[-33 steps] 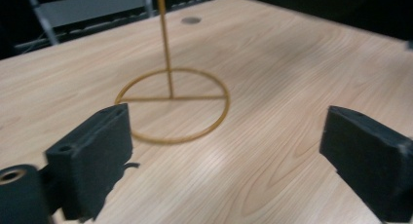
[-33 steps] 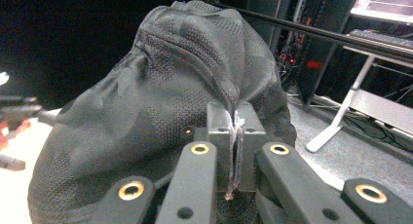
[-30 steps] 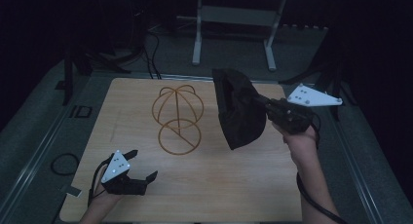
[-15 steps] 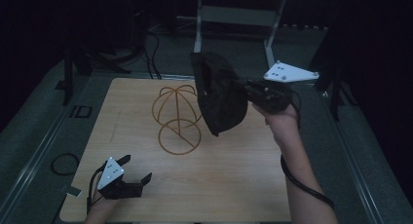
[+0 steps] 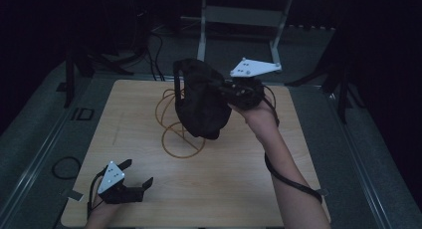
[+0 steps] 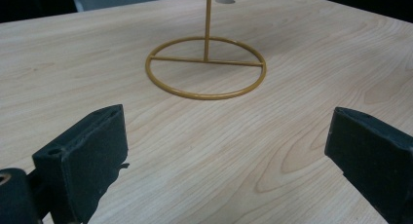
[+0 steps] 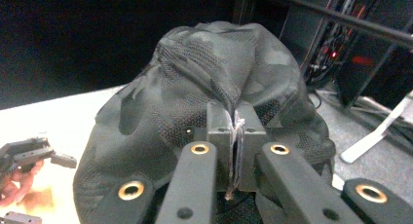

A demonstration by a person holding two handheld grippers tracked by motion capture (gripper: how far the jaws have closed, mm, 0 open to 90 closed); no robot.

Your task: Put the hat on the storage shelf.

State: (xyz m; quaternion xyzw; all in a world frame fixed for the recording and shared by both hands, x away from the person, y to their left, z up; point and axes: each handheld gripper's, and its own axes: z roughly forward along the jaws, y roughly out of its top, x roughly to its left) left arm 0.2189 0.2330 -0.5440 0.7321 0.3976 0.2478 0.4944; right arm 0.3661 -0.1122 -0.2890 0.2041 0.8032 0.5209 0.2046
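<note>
Hiding much of the upper loops of the gold wire stand in the high view behind the black cap; leaving the round base ring and a few curved wires showing on the wooden table. Cutting the stand's post off at the top edge of the left gripper view, with only the base ring and crossbar there. Blurring into darkness beyond the table: cables, a metal frame, dim equipment, hard to make out. Hanging in the air above the far middle of the table, just in front of and partly over the stand's top, whether touching it not to be told. Showing as dark mesh fabric with a faint camouflage pattern, crown rounded and bulging, rumpled where pinched. Clamping on a fold of the cap's fabric, jaws of the right gripper pressed together with cloth squeezed between them. Resting low near the table's near left corner, left gripper with jaws spread wide apart and nothing between them but bare wood.
</note>
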